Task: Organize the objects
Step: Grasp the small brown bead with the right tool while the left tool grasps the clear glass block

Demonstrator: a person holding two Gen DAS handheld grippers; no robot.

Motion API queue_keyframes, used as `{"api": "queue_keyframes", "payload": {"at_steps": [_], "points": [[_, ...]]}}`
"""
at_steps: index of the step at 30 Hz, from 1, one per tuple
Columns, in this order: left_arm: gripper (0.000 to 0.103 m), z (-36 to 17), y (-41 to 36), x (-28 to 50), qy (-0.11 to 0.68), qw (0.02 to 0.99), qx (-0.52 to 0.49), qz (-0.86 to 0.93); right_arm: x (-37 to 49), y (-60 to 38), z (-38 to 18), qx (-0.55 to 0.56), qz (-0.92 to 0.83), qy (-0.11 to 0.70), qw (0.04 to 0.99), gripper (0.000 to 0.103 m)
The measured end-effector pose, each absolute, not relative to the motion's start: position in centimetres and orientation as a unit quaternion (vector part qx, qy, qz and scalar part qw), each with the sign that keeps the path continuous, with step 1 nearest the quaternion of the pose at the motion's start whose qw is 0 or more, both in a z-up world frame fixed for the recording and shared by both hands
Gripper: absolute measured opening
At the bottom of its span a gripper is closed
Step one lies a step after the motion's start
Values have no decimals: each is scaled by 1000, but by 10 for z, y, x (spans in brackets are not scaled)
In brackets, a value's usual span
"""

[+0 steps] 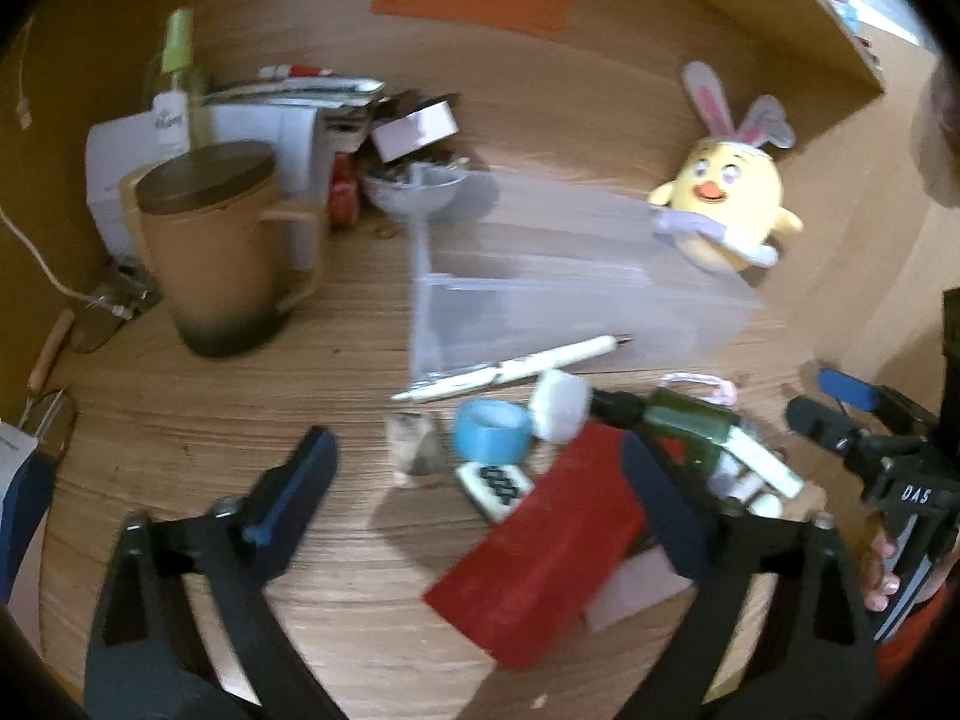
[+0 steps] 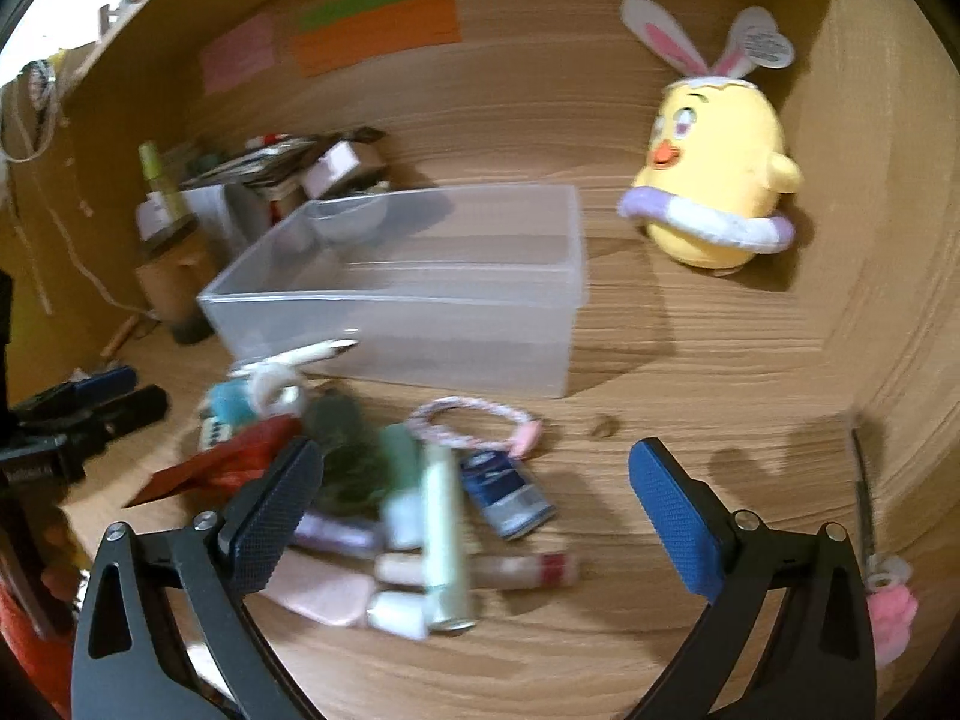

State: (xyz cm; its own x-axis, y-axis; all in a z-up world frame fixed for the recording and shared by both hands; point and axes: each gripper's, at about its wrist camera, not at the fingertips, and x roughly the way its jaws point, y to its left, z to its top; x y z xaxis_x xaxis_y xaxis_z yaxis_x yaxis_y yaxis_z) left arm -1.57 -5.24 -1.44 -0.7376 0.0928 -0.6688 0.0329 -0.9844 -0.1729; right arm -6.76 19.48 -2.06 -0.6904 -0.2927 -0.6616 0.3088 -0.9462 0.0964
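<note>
A clear plastic box (image 2: pixel 420 276) stands empty on the wooden desk; it also shows in the left wrist view (image 1: pixel 558 276). In front of it lies a pile of small items: a white pen (image 1: pixel 510 369), a blue tape roll (image 1: pixel 489 432), a red packet (image 1: pixel 540 546), a pale green tube (image 2: pixel 444 540), a small blue tube (image 2: pixel 510 495), a pink hair tie (image 2: pixel 471 426). My left gripper (image 1: pixel 480 474) is open and empty over the pile's left side. My right gripper (image 2: pixel 474 498) is open and empty above the tubes.
A yellow chick plush (image 2: pixel 714 180) with bunny ears stands at the back right. A brown lidded mug (image 1: pixel 222 252), a spray bottle (image 1: pixel 177 96), a white box and clutter fill the back left. A wooden wall rises on the right.
</note>
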Motion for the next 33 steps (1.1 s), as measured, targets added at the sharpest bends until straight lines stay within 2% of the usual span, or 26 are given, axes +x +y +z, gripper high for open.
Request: {"api": "queue_keyframes", "payload": {"at_steps": [8,13,21,28,30,33], "points": [[67,-36,-77,-32,-87,-25,-397,913,-91,228,-30,376,-921,26,99,82],[63,-44,-82,-33,-75,-32,-417,905,-108,247,-42,400,-913,28,73,66],[63,-53,-81,-50,-71,-22,-454,888,-128,234,-58,431,-896,33,105,52],[63,-55,-78,-62,-71,-11,-460,885,-137,218,-67,445,-886,47,125,34],[61,-56,-78,-64,-73,-4,-460,885,-138,216,-67,442,-887,49,124,28],[51,-55,-78,-66,-74,7,-459,885,-139,215,-67,441,-887,52,124,18]]}}
